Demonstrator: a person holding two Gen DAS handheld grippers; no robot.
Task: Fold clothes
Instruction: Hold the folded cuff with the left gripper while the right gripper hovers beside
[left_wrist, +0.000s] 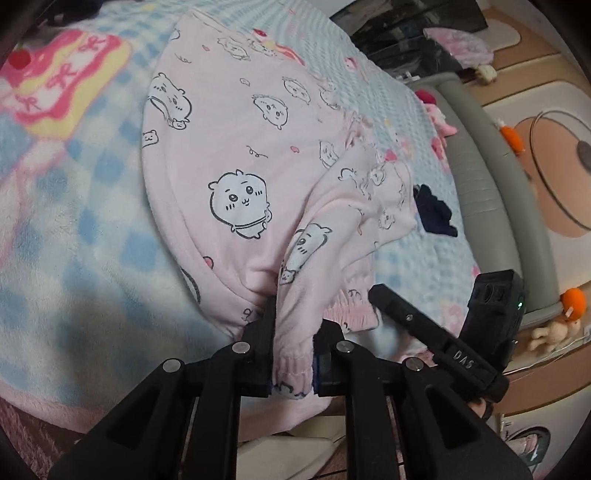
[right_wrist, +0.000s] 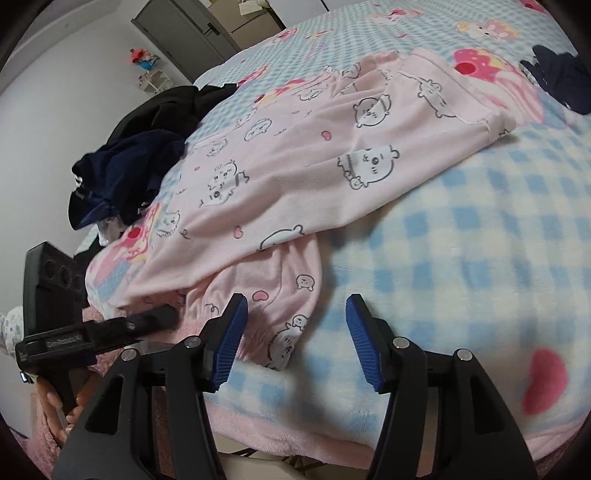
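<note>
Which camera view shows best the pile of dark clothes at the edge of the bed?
The right wrist view: the dark clothes pile lies in plain sight beside the pink pajama garment. The left wrist view shows only a different small dark item, not this pile.

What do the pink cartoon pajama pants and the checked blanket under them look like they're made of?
Pink pajama pants: probably soft fleece or brushed knit; matte and fuzzy, with a ribbed cuff. Checked blanket: likely plush fleece; the check edges blur into a short nap.
</note>
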